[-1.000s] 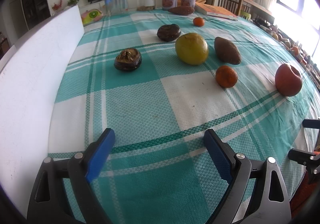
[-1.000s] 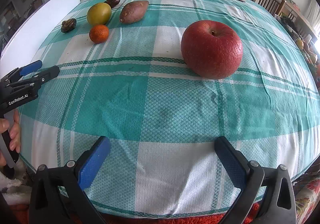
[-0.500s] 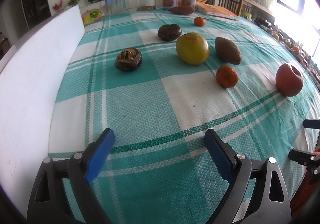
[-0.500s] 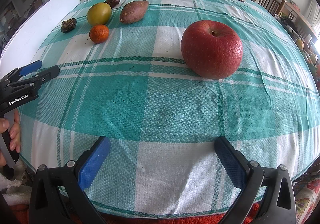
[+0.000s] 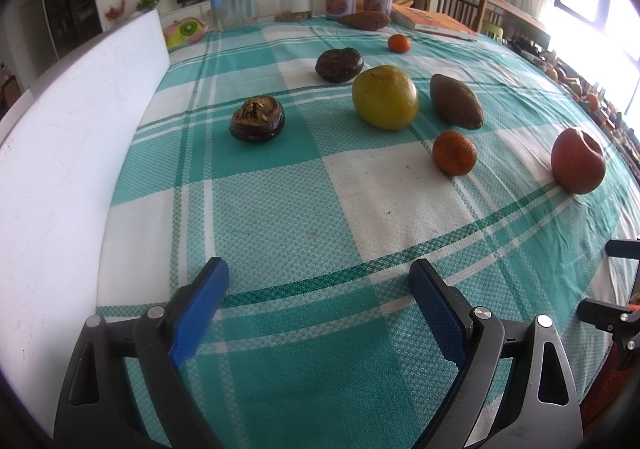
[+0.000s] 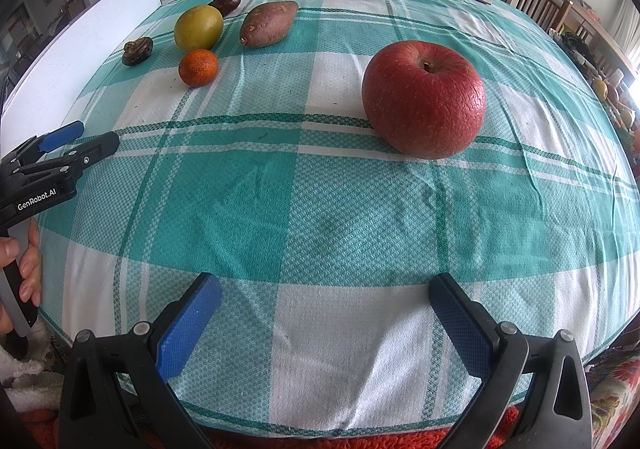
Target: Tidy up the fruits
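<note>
- My left gripper (image 5: 318, 289) hangs over bare cloth at the near edge, tongs apart, nothing between them.
- The fruits lie loose on the tablecloth (image 6: 320, 209); the small orange (image 6: 198, 67) is nearest on the left.
- My right gripper (image 6: 324, 301) is spread and empty; the apple (image 6: 424, 99) lies just ahead.
- I judge no pick begun; next, reach forward and straddle the apple.

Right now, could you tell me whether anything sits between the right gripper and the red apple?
Nothing visible does. Only bare checked tablecloth lies between the open right gripper and the red apple; the other fruits sit far left.
</note>
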